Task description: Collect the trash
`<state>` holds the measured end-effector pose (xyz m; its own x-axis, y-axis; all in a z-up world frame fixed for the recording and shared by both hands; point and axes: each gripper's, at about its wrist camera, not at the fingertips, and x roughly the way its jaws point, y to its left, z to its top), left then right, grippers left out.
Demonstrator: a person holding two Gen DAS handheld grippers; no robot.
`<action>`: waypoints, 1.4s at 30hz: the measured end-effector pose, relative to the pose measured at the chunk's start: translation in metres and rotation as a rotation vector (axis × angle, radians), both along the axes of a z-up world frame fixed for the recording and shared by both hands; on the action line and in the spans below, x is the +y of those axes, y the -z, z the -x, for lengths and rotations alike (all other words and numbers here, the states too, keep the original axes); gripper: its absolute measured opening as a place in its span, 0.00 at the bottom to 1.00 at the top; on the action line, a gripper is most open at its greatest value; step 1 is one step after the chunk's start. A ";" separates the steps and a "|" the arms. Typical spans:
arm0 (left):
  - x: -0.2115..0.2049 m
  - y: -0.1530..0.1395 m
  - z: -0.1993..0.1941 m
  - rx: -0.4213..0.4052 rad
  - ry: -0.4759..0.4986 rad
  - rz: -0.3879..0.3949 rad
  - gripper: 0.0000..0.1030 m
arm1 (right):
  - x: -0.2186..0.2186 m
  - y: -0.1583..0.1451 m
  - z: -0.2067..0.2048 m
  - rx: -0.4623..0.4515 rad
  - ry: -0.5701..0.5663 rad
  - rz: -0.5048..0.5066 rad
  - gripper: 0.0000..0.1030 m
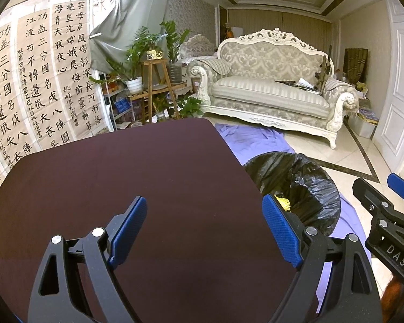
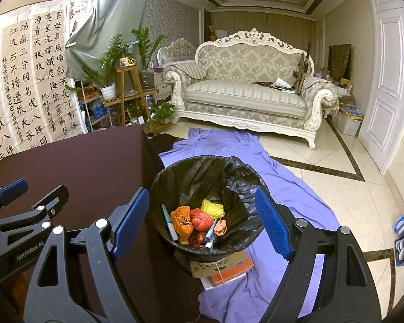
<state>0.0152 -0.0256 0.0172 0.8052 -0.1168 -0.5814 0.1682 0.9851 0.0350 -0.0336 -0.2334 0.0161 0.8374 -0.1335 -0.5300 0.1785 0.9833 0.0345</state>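
Your table [image 1: 121, 188] looks bare from here: the dark maroon top shows no scrap anywhere in the left wrist view, and the strip of it in the right wrist view is just as bare. The trash sits in the bin [image 2: 202, 177] beside the table, down on the purple sheet [image 2: 296, 188] and propped on a small stack of boxes [image 2: 223, 266]. Inside the black liner you've got a yellow net ball [image 2: 212, 207], red and orange crumpled pieces [image 2: 199, 219], and a couple of markers [image 2: 169, 223] leaning against the side (a few bits are too tangled to name). Your left gripper [image 1: 204, 231] hovers over the table with fingers spread wide and nothing between them. Your right gripper [image 2: 202, 220] hangs above the bin mouth, fingers just as wide, holding nothing. So, as I read it, the collecting is essentially done; what's left is at most a check of the table parts outside these views and perhaps dealing with the bag itself.
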 end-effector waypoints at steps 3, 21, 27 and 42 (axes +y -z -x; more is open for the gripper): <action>0.000 0.001 0.000 0.001 0.001 -0.002 0.82 | -0.001 -0.001 0.000 0.000 -0.001 0.000 0.76; 0.002 0.000 0.000 -0.001 0.002 0.001 0.82 | -0.001 -0.002 0.000 -0.002 -0.001 0.001 0.76; 0.002 0.000 0.001 0.000 0.000 0.005 0.82 | -0.001 0.000 0.000 0.000 -0.001 0.001 0.76; 0.002 0.001 0.000 0.004 0.004 0.009 0.82 | 0.000 0.000 0.000 -0.001 -0.001 0.002 0.76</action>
<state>0.0148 -0.0231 0.0158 0.8023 -0.1256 -0.5835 0.1726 0.9847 0.0254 -0.0339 -0.2339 0.0162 0.8378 -0.1340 -0.5293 0.1780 0.9835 0.0328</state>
